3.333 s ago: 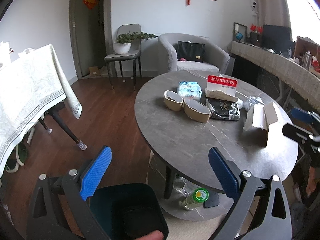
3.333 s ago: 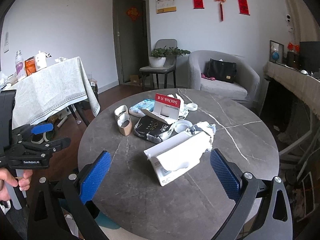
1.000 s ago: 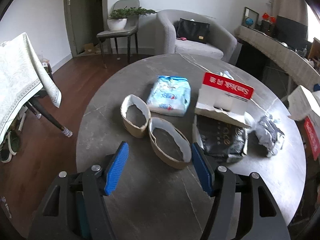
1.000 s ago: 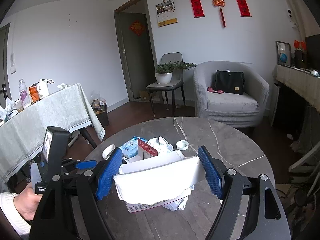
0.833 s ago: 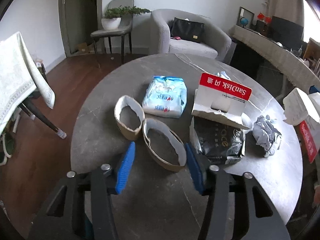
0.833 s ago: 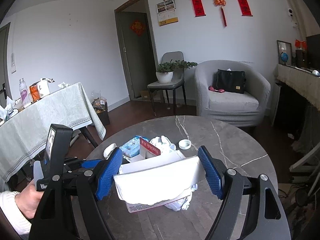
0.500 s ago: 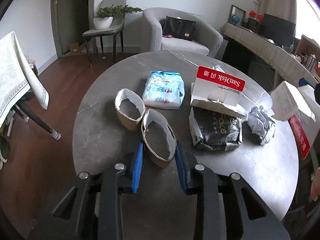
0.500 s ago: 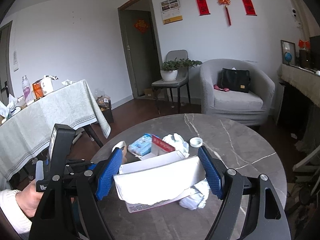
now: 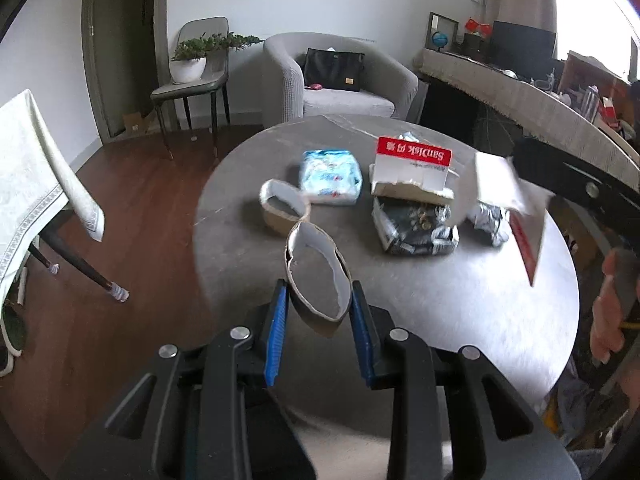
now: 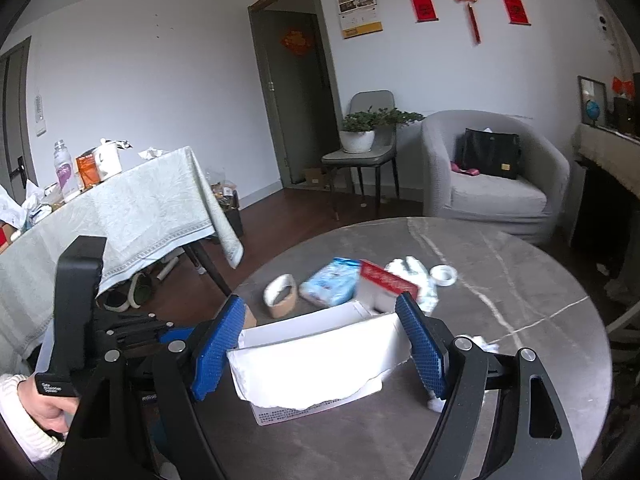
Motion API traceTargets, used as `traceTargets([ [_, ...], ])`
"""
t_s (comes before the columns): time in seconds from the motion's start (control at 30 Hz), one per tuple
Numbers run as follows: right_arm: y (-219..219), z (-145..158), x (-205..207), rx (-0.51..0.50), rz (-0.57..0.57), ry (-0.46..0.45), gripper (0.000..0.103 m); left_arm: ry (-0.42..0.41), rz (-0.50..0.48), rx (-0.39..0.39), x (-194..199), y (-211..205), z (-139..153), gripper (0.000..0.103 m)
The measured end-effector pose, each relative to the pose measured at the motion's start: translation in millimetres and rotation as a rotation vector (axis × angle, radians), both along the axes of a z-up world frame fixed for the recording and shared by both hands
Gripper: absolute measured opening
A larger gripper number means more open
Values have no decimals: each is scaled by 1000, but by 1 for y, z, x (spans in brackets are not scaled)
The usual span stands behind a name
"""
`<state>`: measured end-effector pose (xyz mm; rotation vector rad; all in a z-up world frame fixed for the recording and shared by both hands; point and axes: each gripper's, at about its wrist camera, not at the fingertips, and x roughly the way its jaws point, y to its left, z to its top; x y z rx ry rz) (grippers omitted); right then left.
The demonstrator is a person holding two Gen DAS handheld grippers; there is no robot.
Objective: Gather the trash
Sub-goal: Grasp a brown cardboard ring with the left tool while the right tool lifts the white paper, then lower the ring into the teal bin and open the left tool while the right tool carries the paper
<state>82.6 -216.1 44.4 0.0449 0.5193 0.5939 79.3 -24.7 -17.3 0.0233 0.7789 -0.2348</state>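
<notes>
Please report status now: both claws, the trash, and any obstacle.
Left claw shut on cardboard ring, lifted. Right claw shut on torn white box. More trash on round table. No obstacle seen.

Matt stone-like table (image 9: 460,300); cardboard ring (image 9: 318,276), seemingly paper-lined.

Each fisheye camera sat just behind its own gripper, looking forward and downward along the blue-padded fingers. Both faced the round grey marble-patterned table (image 9: 460,312) (image 10: 520,280) at close range, sharing its litter, the grey armchair (image 9: 340,76) (image 10: 492,168) and the potted plant (image 9: 192,60) (image 10: 360,128).
</notes>
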Motion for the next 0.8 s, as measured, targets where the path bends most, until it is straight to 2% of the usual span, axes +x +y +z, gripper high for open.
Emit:
traceTargets([
  [0.1, 18, -2, -4, 22, 26, 5, 79, -9, 17, 39, -11, 20, -4, 33],
  [0.3, 66, -3, -16, 16, 101, 7, 79, 17, 72, 37, -26, 65, -13, 33],
  [0.5, 111, -1, -29, 19, 162, 8, 79, 107, 102, 22, -37, 101, -37, 33],
  [0.67, 143, -3, -39, -5, 211, 15, 79, 248, 144, -15, -40, 130, -69, 33],
  [0.8, 171, -9, -44, -34, 247, 21, 79, 327, 150, 30, -43, 145, -93, 33],
])
